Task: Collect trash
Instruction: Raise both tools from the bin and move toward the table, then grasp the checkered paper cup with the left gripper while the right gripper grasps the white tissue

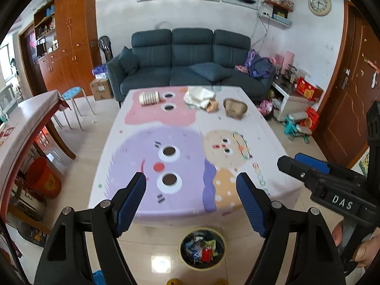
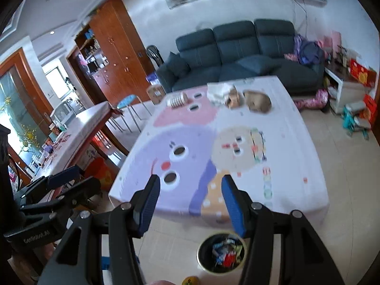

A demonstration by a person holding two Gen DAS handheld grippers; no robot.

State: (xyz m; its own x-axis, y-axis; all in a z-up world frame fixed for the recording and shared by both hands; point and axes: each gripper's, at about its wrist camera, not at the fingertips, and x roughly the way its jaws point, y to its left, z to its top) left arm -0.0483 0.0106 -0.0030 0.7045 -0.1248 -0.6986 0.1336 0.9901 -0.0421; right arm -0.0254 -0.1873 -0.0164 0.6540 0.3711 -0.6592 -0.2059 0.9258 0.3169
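Fingers of left gripper (image 1: 191,186) and right gripper (image 2: 190,188) stand wide apart, holding nothing. Crumpled trash (image 1: 235,108) lies at tabletop (image 1: 180,128) far end; bin (image 1: 201,249) on floor below holds wrappers.

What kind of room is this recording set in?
Most likely a home living room: a dark sofa against the wall, a wooden cabinet, a wall clock, and a low table in a cartoon cloth.

Round trash bin (image 1: 201,249), on the floor at 6 o'clock of the table, holds colourful wrappers. At the table's 12 o'clock edge: crumpled white paper (image 1: 199,96) and brown wad (image 1: 235,108).
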